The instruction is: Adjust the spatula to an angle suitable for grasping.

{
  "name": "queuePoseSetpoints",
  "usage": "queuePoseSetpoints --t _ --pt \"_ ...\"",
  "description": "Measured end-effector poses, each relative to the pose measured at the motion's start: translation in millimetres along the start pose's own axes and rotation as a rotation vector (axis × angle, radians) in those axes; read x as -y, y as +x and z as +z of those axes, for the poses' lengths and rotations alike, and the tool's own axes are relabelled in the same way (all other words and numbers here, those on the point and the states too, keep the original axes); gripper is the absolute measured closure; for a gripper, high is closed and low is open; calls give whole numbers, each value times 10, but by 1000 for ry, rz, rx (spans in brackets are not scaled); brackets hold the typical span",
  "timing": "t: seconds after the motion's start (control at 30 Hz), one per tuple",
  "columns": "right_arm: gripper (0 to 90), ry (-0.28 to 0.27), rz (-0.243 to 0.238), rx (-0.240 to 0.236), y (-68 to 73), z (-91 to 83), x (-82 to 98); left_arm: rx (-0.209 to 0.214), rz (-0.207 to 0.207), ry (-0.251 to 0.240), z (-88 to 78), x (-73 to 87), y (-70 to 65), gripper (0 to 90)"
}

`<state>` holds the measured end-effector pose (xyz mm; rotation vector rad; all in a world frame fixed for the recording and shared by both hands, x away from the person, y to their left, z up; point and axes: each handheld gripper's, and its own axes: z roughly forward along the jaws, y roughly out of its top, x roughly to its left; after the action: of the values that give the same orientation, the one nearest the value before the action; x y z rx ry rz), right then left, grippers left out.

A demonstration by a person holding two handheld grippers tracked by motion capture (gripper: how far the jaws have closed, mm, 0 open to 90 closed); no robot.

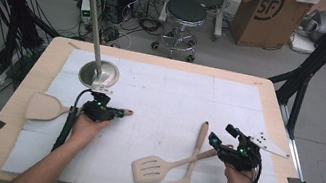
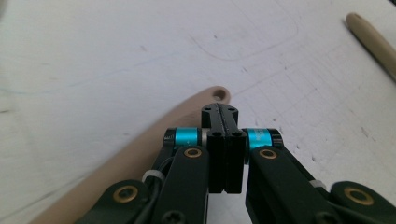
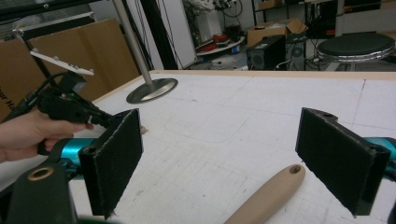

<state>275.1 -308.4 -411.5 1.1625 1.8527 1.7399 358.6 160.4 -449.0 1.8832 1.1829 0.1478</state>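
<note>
- Spatula (image 1: pixel 46 107): found lying flat on the white mat (image 1: pixel 176 94), left of centre in the high view, with the blade at the far left and the handle end pointing right.
- Long axis: ran nearly level across the frame, left to right, tilted slightly upward toward the right.
- Left gripper (image 1: pixel 116 112): sat over the handle portion, pointing right along that same axis, well ahead of the blade.
- Left gripper view: showed the jaws of the left gripper (image 2: pixel 219 109) pressed together with nothing between them. The spatula (image 2: pixel 140 154) handle passed under and to the left of the jaws, and its holed end showed just beyond the tips.
- Judged not gripped: handle beside the closed jaws, not inside them.
- Judged requirement for a pickup: jaws to be parted and shifted sideways onto the handle, pads set across the long axis.
- Right gripper (image 1: pixel 223 135): held at lower right, jaws wide apart and empty (image 3: pixel 222 126), well apart from the spatula.
- Slotted turner (image 1: pixel 152 168): lay nearer the right gripper, its handle end (image 3: pixel 268 193) low between the open pads and untouched.
- Nearer hand for the spatula: the left.
</note>
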Motion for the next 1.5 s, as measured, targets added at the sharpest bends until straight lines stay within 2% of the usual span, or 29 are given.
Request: queuePoseSetpoints --t 0.03,0.13,0.27,0.43,0.57,0.7,0.87,0.97,1.07,1.23,1.3,1.37,1.5 --pt "140 0 0 0 0 0 0 0 0 0 0 0 0 900" --pt "139 -1 -4 0 0 0 -1 -27 -20 -14 -128 -13 138 900" --pt "139 -3 0 6 -6 6 -5 -43 -39 -30 -283 -3 277 900" --pt "139 1 -3 6 0 14 0 -57 -56 -40 -338 5 352 900" --pt "139 5 -3 6 7 7 3 -86 -82 -53 -409 1 477 900" --pt "139 1 -3 8 2 4 1 -97 -80 -49 -452 9 516 900" --pt "139 8 -1 7 11 16 4 -114 -104 -53 -517 38 611 900" --pt "139 10 -2 9 9 17 9 -128 -112 -36 -540 65 672 900" --pt "139 10 0 7 11 13 11 -164 -119 16 -574 112 767 900" --pt "139 8 -4 9 7 9 14 -199 -121 62 -598 187 848 900" --pt "140 8 -1 9 10 7 13 -191 -138 49 -620 208 866 900" --pt "140 7 0 9 13 6 13 -206 -122 58 -646 211 859 900" --pt "139 2 5 7 9 -5 6 -232 -116 65 -693 222 879 900"
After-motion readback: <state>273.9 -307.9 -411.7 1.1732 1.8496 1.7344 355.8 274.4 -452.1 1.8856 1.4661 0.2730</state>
